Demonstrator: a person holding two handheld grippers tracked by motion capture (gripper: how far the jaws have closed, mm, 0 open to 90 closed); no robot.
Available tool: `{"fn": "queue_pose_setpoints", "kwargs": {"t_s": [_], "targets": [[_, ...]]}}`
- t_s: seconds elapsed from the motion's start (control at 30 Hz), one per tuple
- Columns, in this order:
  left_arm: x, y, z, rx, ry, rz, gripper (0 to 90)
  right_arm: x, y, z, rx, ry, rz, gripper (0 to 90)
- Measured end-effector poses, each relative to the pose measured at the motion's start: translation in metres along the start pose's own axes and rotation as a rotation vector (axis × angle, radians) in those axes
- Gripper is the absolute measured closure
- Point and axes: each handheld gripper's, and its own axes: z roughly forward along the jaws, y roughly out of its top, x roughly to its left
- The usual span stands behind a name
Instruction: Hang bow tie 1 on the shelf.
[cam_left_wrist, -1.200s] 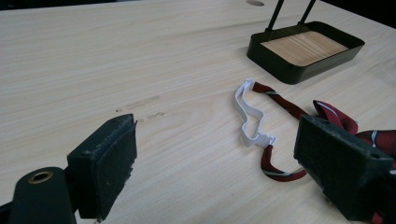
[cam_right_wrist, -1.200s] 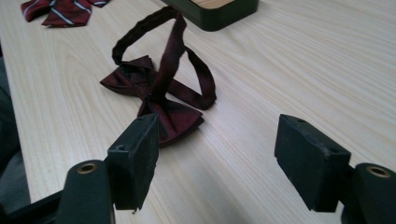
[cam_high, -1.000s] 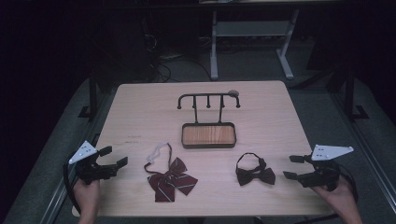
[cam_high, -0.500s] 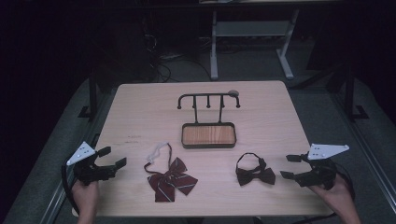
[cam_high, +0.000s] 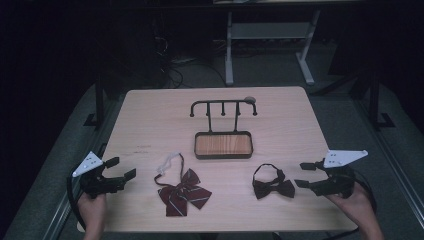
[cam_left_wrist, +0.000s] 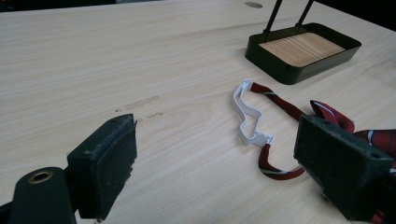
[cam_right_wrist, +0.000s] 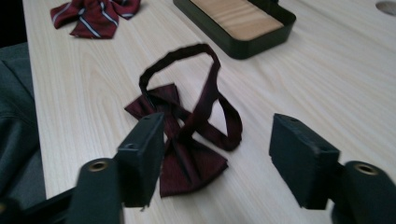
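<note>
Bare table (cam_high: 150, 115) lies open to the left and right of the rack (cam_high: 223, 106) and tray (cam_high: 223, 145), which block the middle. Near the front edge, the striped bow (cam_high: 182, 192) and dark bow (cam_high: 272, 186) lie flat and well apart, with open wood between them and beside each.

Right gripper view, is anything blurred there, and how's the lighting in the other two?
Right gripper view: the dark bow tie looks soft, and the near jaws are slightly smeared. High view: the table is lit while the room around it is almost black. Left gripper view: even light, sharp wood grain, no glare.
</note>
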Motion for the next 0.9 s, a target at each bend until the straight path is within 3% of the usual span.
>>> {"fn": "queue_pose_setpoints", "kwargs": {"t_s": [0.3, 0.5, 0.9], "targets": [[0.0, 0.0, 0.001, 0.003, -0.003, 0.003, 12.8, -0.002, 0.032, 0.026, 0.094, 0.057, -0.037, 46.4], [0.001, 0.0, 0.0, -0.003, 0.0, -0.002, 12.8, -0.007, 0.051, 0.048, 0.165, 0.124, -0.048, 51.3], [0.001, 0.001, -0.001, -0.003, 0.0, 0.003, 12.8, -0.015, 0.063, 0.072, 0.3, 0.099, -0.064, 63.2]]}}
